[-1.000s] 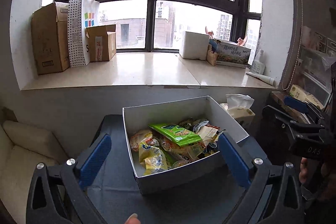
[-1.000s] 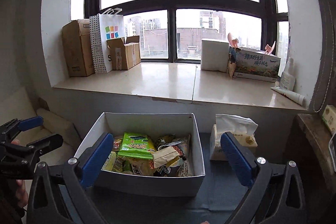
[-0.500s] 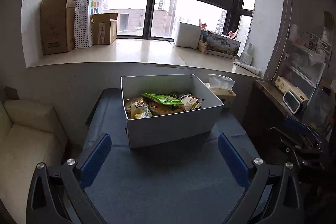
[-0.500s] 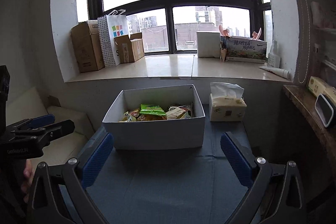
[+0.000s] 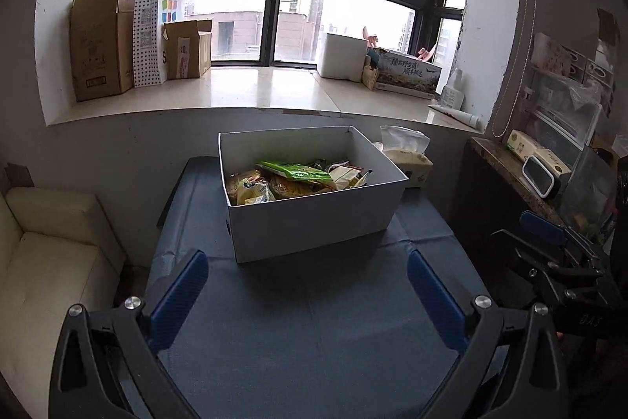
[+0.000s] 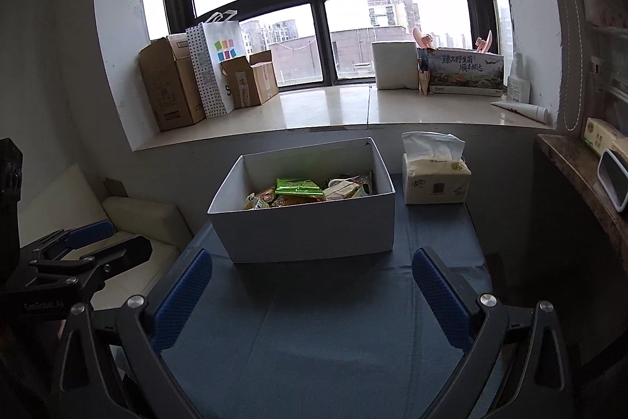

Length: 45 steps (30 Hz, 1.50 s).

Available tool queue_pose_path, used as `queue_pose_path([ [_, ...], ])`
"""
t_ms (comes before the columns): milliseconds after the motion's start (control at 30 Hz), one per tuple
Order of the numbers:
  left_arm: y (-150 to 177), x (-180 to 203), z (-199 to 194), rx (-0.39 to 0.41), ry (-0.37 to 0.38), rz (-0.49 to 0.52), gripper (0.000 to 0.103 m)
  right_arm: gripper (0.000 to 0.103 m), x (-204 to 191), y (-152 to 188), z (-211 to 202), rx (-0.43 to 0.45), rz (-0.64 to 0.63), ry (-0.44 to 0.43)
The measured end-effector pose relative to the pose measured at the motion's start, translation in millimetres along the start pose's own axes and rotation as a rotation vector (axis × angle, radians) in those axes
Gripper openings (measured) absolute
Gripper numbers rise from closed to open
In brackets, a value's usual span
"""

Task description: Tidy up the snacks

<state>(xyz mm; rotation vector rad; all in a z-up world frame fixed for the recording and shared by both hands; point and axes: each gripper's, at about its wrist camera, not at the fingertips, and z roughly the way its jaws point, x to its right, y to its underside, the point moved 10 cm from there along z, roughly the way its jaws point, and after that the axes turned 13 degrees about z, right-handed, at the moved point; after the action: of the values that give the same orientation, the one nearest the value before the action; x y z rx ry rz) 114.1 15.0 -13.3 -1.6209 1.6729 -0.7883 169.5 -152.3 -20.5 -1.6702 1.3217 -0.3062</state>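
Observation:
A white cardboard box (image 5: 310, 226) (image 6: 310, 228) stands on the dark blue tabletop (image 5: 314, 321) (image 6: 325, 332) and holds several snack packets, with a green packet (image 5: 300, 171) (image 6: 298, 186) on top. My left gripper (image 5: 308, 293) is open, held back from the box over the near part of the table with nothing between its fingers. Equally far from the box, my right gripper (image 6: 312, 291) is open and empty. Each gripper also shows at the edge of the other's view, the left gripper (image 6: 78, 246) and the right gripper (image 5: 557, 250).
A tissue pack (image 6: 435, 175) (image 5: 406, 156) sits right of the box. A cream sofa (image 5: 43, 254) lies to the left, a brown shelf (image 5: 518, 175) with small items to the right. The windowsill (image 5: 255, 89) behind holds cardboard boxes (image 5: 102, 42), a paper bag and cartons.
Both grippers have pulled back and up from just over the box, so it looks smaller and farther away. The snacks lie as before. Both stay open.

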Motion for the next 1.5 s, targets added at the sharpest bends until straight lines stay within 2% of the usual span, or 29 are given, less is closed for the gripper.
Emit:
queue_pose_path([
  [1500, 5.9, 2.4, 5.0, -0.006, 0.025, -0.007, 0.103, 0.103, -8.8, 7.8, -2.5, -0.018, -0.015, -0.031],
])
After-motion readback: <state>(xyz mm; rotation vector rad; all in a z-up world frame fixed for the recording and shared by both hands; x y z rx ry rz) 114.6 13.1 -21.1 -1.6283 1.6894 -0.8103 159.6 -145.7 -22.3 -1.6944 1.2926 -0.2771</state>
